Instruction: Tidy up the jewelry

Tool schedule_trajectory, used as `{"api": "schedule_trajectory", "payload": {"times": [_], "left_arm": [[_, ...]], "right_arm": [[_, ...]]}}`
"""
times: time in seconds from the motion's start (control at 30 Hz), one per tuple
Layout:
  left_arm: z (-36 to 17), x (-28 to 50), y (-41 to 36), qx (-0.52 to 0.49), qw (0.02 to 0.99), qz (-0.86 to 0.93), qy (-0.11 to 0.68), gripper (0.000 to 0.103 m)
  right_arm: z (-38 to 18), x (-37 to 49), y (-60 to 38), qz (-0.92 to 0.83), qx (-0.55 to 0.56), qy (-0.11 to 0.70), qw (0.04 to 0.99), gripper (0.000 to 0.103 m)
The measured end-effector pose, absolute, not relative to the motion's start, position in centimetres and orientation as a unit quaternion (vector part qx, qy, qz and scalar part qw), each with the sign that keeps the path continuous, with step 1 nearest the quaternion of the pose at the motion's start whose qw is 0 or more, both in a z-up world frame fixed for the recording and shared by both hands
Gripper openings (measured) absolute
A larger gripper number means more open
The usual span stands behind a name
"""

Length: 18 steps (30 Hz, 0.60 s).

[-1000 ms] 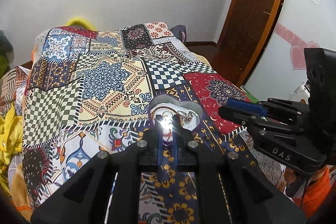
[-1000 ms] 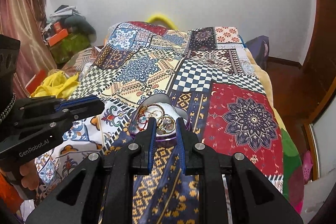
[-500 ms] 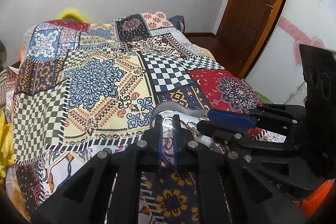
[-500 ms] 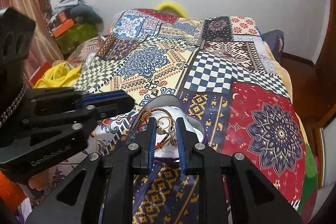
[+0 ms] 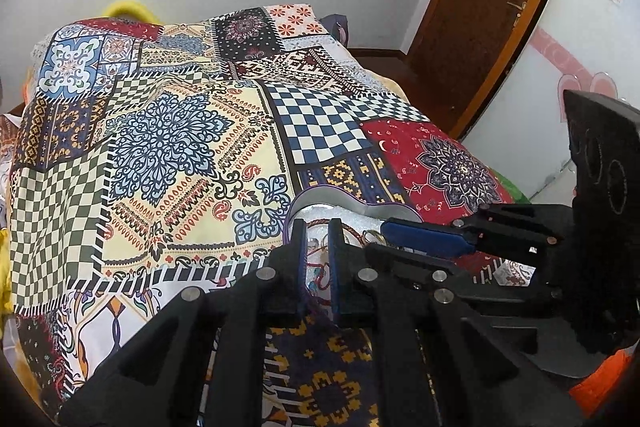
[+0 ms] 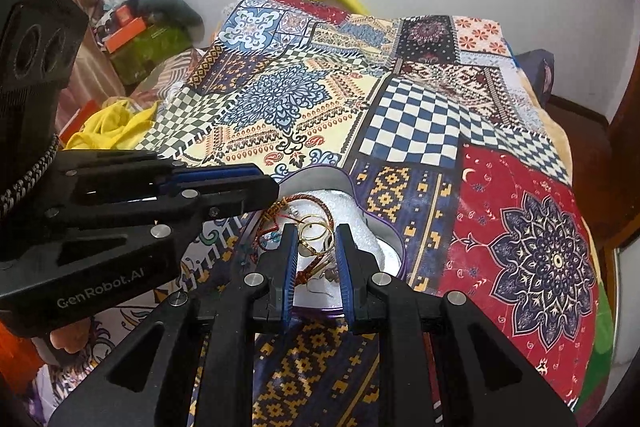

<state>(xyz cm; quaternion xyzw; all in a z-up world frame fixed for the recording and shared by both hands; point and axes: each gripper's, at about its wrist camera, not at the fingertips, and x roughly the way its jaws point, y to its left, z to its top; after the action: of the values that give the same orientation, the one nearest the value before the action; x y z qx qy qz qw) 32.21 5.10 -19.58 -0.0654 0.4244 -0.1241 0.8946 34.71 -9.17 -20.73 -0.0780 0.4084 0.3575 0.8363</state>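
Left wrist view: your left gripper (image 5: 318, 247), jaws narrow with nothing visibly held, hangs over the heart-shaped tin (image 5: 340, 201) near the bedspread's (image 5: 180, 147) front edge.

Right wrist view: your right gripper (image 6: 316, 255), narrowly parted, straddles gold rings (image 6: 314, 231); pinch one piece only, avoiding the red cord (image 6: 304, 201).

left wrist cam low over bed foot, facing headboard wall and door, close above heart-shaped tin (image 5: 344, 201), right wrist cam same heading, slightly right, tin (image 6: 320, 183) close below, both share tin, patchwork bedspread (image 5: 168, 147), each other's gripper
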Motion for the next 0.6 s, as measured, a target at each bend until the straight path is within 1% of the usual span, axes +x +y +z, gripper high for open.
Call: {"api": "schedule_trajectory", "payload": {"times": [0.13,0.2,0.27,0.4,0.6], "left_arm": [[-18.7,31.8,5.2,-0.061,0.899,-0.117,0.417,0.008],[-18.1,31.4,5.2,-0.062,0.901,-0.116,0.414,0.015],[-17.2,30.8,5.2,-0.063,0.904,-0.118,0.406,0.018],[-15.1,29.4,4.9,-0.059,0.912,-0.118,0.388,0.019],[-10.9,25.7,4.6,-0.048,0.932,-0.103,0.346,0.019]], "right_arm": [[-20.3,34.7,-9.2,0.354,-0.076,0.417,0.834,0.018],[-20.1,34.6,-9.4,0.350,-0.076,0.416,0.835,0.022],[-19.5,34.2,-9.6,0.346,-0.075,0.410,0.840,0.025],[-18.2,33.2,-10.4,0.340,-0.075,0.397,0.849,0.026],[-14.4,30.5,-12.2,0.328,-0.072,0.354,0.873,0.026]]}}
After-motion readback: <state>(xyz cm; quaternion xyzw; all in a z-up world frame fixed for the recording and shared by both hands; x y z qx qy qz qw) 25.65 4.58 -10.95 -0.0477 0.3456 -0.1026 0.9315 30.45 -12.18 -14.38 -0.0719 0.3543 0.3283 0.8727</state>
